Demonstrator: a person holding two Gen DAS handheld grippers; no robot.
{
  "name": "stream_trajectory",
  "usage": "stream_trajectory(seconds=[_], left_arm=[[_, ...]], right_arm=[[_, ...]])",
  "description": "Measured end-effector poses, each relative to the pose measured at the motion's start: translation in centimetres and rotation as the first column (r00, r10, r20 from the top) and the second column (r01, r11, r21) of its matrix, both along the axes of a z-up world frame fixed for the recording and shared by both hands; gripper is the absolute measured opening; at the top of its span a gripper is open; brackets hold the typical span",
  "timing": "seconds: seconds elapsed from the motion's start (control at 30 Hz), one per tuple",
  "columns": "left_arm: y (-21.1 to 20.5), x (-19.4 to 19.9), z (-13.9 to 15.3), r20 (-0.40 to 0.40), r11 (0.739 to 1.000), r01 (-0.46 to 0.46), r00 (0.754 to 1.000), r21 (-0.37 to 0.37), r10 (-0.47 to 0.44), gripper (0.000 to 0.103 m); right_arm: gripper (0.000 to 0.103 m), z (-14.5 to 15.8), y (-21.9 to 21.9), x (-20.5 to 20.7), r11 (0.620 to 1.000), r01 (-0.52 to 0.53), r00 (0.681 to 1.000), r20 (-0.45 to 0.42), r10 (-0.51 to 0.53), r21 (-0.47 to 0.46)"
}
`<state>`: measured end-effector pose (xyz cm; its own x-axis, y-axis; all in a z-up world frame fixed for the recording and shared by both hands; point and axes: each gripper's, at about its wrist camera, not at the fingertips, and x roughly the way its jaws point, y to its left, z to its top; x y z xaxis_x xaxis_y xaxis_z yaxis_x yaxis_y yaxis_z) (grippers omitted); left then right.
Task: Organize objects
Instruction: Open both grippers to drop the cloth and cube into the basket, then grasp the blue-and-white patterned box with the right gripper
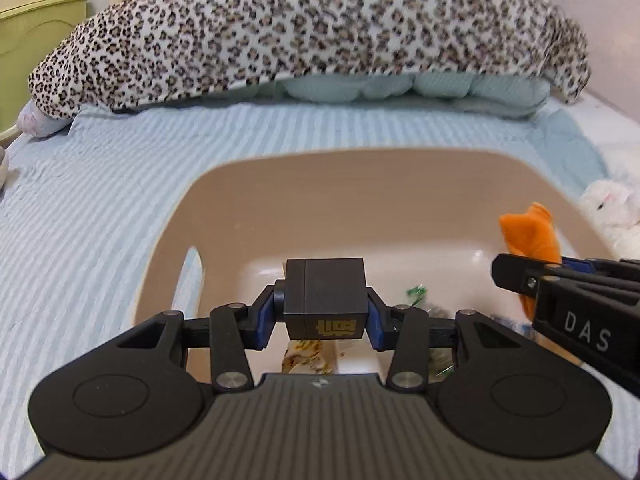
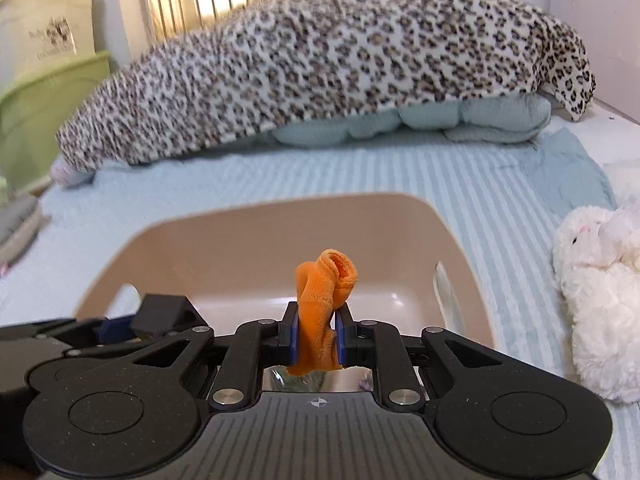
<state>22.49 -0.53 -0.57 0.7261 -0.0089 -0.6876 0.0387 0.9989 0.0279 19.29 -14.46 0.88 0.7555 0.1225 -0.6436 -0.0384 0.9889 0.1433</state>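
A beige plastic basin [image 1: 256,208] [image 2: 240,248] with handle cut-outs lies on the striped bed. My left gripper [image 1: 326,308] is shut on a black cube [image 1: 326,296] with gold lettering and hovers over the basin's near part. My right gripper [image 2: 316,338] is shut on a soft orange cloth item [image 2: 320,304], also above the basin. From the left wrist view the orange item [image 1: 528,232] and the right gripper's side [image 1: 568,300] appear at the right. Small wrappers [image 1: 304,356] lie on the basin floor under the cube.
A white plush toy [image 2: 600,292] [image 1: 612,208] lies on the bed right of the basin. A leopard-print blanket [image 1: 300,28] over a pale green pillow [image 2: 420,120] fills the far side. A green cabinet [image 2: 40,112] stands at the left.
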Motion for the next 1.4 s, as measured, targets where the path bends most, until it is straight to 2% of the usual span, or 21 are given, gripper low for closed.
stream_trajectory(seconds=[0.17,0.2,0.27,0.33,0.4,0.47,0.57,0.7,0.93,1.0,1.17,1.4], left_arm=[[0.6,0.2,-1.0,-0.056,1.0,-0.02,0.998,-0.021,0.019,0.046],[0.7,0.1,-0.9,-0.055,1.0,-0.019,0.998,-0.02,0.018,0.046],[0.8,-0.2,-0.4,-0.052,1.0,-0.016,0.999,-0.023,0.015,0.046],[1.1,-0.8,0.7,-0.035,0.999,-0.028,0.999,-0.033,0.027,0.048],[1.3,-1.6,2.0,-0.009,0.999,-0.031,0.999,-0.036,0.031,0.055],[1.5,-2.5,3.2,0.015,0.999,-0.044,0.999,-0.031,0.045,0.069],[1.9,-3.5,4.5,0.027,0.999,-0.035,0.999,-0.036,0.036,0.073],[1.9,-5.0,5.7,0.037,1.0,-0.017,0.999,-0.012,0.018,0.079],[2.1,-7.4,6.2,0.014,1.0,-0.004,1.0,0.02,0.003,0.079],[2.2,-7.9,6.1,0.002,0.999,-0.01,1.0,0.031,0.01,0.08],[2.8,-9.0,5.7,-0.046,1.0,-0.001,0.999,0.01,0.001,0.08],[3.1,-9.8,3.7,-0.124,1.0,0.011,0.992,0.029,-0.008,0.08]], right_arm=[[0.017,-1.3,0.9,0.1,0.998,-0.01,0.999,-0.04,0.008,-0.06],[0.027,-1.4,1.1,0.0,0.997,-0.01,0.999,-0.04,0.007,-0.076],[0.037,-1.4,1.3,-0.5,0.996,-0.005,1.0,-0.027,0.002,-0.092],[0.042,-0.9,1.3,-0.9,0.996,-0.006,1.0,-0.008,0.005,-0.094],[0.054,-0.1,1.1,-1.6,0.996,-0.004,1.0,0.021,0.006,-0.089],[0.062,1.0,0.7,-2.4,0.996,0.01,0.999,0.054,-0.005,-0.086],[0.074,2.1,0.0,-3.5,0.998,0.014,0.997,0.073,-0.009,-0.067],[0.079,2.8,-0.6,-5.0,0.999,-0.009,0.998,0.058,0.011,-0.039],[0.085,2.6,-0.1,-8.0,0.992,-0.066,0.997,0.031,0.07,-0.107],[0.089,2.2,-0.1,-8.7,0.99,-0.074,0.997,0.015,0.076,-0.117],[0.089,1.5,-0.2,-9.6,0.988,-0.087,0.996,-0.021,0.085,-0.126],[0.09,0.4,0.0,-10.2,0.982,-0.114,0.992,-0.078,0.103,-0.148]])
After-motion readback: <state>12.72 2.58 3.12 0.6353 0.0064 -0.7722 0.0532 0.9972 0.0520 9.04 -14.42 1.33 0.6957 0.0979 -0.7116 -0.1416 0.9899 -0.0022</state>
